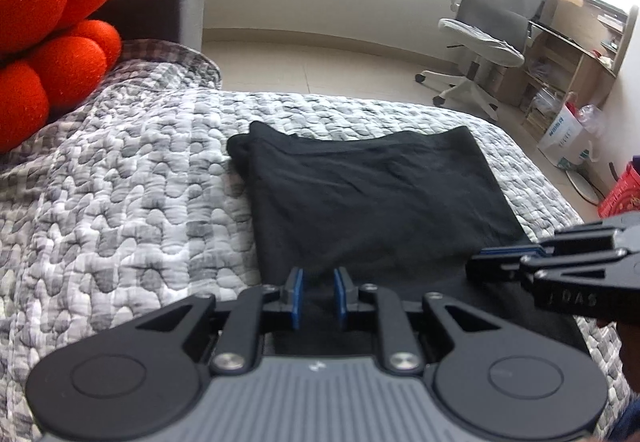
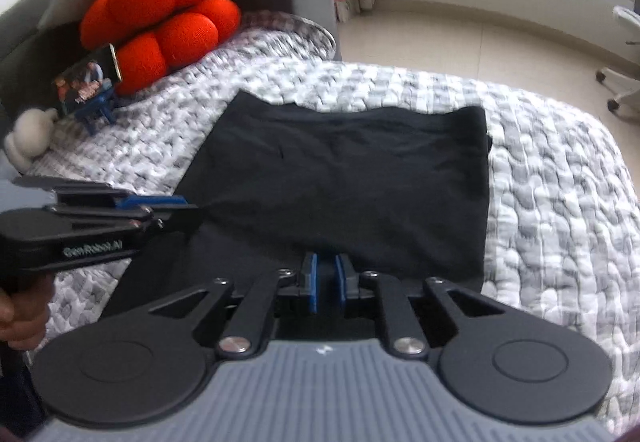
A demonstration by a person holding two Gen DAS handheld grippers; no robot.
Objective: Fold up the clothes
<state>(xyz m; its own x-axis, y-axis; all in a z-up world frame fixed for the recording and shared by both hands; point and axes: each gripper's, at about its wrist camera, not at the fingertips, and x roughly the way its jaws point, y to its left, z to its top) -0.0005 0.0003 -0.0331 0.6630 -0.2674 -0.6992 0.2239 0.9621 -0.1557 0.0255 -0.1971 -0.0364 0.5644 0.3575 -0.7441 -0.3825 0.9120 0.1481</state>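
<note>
A black garment [image 1: 372, 193] [image 2: 340, 177] lies folded into a flat rectangle on a grey-and-white quilted bed [image 1: 140, 181] [image 2: 560, 181]. My left gripper [image 1: 318, 276] is at the garment's near edge, toward its left side. Its blue pads stand a narrow gap apart, with dark cloth showing in the gap but not pinched. My right gripper [image 2: 326, 262] is at the same near edge further right, its pads also slightly apart and not pressing on the cloth. Each gripper shows in the other's view: the right gripper [image 1: 476, 262] and the left gripper [image 2: 188, 207] both hover low over the cloth.
A red puffy cushion [image 1: 52, 53] [image 2: 172, 13] leans against the grey headboard. A small picture on a blue stand [image 2: 86, 85] and a white plush [image 2: 28, 137] sit beside it. Past the bed are the floor, an office chair [image 1: 488, 33] and a red basket [image 1: 624, 189].
</note>
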